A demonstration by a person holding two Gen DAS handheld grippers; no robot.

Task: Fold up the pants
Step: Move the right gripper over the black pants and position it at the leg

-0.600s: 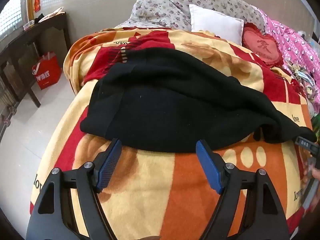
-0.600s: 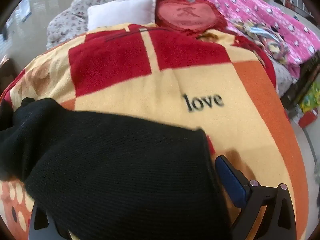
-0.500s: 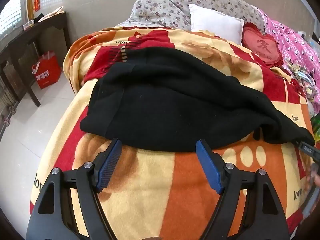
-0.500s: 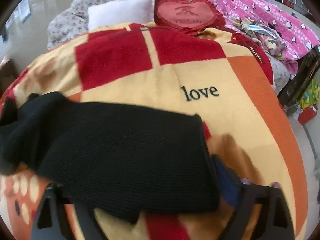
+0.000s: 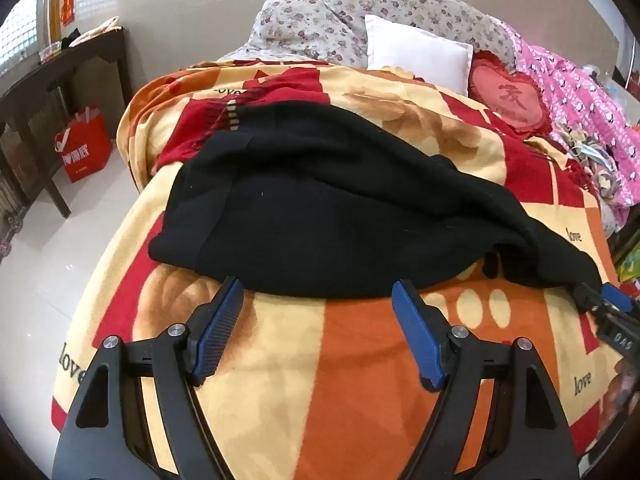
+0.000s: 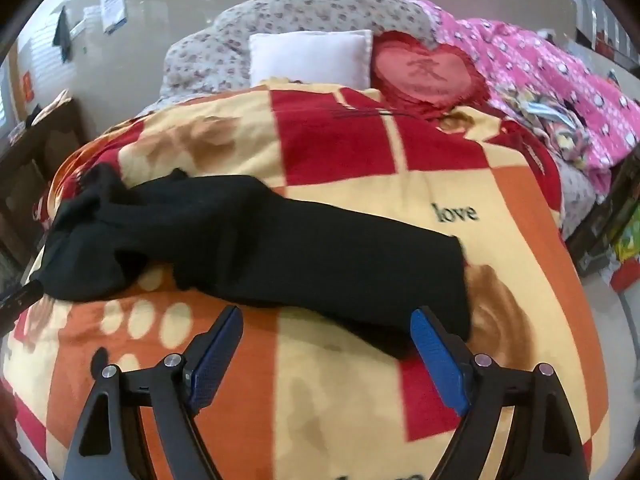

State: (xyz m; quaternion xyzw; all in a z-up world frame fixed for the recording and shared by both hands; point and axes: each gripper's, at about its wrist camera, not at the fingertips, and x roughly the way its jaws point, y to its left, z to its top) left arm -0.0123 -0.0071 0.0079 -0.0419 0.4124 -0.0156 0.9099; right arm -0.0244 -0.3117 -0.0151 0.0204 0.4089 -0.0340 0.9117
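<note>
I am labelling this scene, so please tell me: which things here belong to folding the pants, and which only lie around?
For the job:
black pants
left tool, open
right tool, open
blanket under them

Lying about:
white pillow
heart cushion
pink quilt
red bag

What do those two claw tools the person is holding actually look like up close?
The left gripper and right gripper look alike: matte black plastic frames with triangular cut-outs, silver round bolt heads at the joints, and two fingers each faced with ribbed blue pads. No cables or sleeves show.
</note>
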